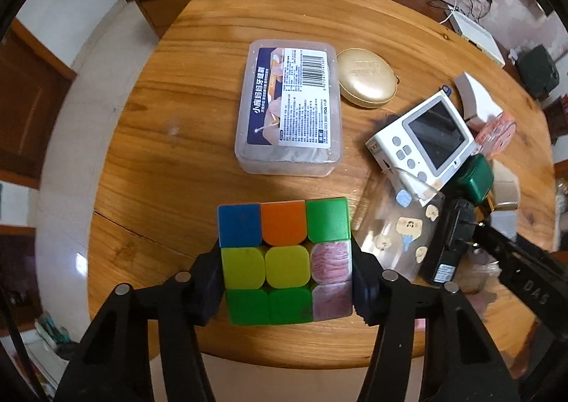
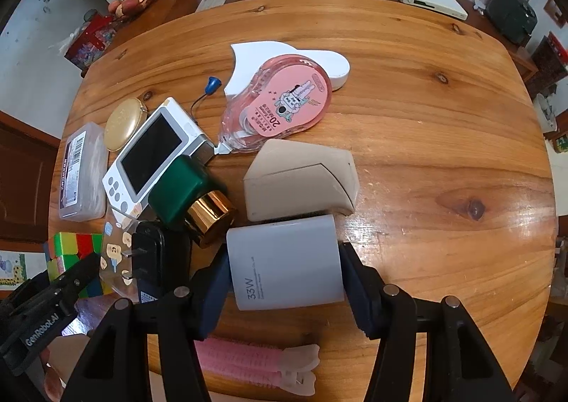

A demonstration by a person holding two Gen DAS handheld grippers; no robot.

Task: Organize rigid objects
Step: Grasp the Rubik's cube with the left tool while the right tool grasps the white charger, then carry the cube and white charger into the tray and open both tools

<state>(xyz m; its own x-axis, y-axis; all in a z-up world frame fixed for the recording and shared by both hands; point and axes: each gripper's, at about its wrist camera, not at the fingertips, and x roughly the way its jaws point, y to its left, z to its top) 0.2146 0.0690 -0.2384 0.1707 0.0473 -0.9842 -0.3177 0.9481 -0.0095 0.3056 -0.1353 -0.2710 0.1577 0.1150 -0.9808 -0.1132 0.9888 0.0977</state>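
Two grippers are down on the round wooden table (image 1: 198,57), one in each of my hands. My left gripper (image 1: 287,284) is clamped on the puzzle cube (image 1: 285,260), its pads pressed against the cube's left and right sides; the cube sits at the near edge of the table, with blue, orange and green squares along its far row. My right gripper (image 2: 284,281) has the white charger block (image 2: 284,261) marked 33W between its fingers, and both pads look to be touching its sides, so I read it as gripped. That block lies near the table's near edge, just this side of a beige box (image 2: 301,178). Left of the charger stand a green bottle with a gold cap (image 2: 188,196), a black plug adapter (image 2: 149,253) and a clear case with stickers (image 2: 115,253), crowded together. Farther off lie a white handheld device with a dark screen (image 2: 152,157), a gold oval case (image 2: 124,123) and a clear plastic box with a barcode label (image 1: 289,107), the last at the left. A pink correction-tape dispenser (image 2: 284,103) rests partly on a white curved piece (image 2: 319,61) toward the far side. A pink hair roller clip (image 2: 255,363) lies at the near edge, under my right gripper.
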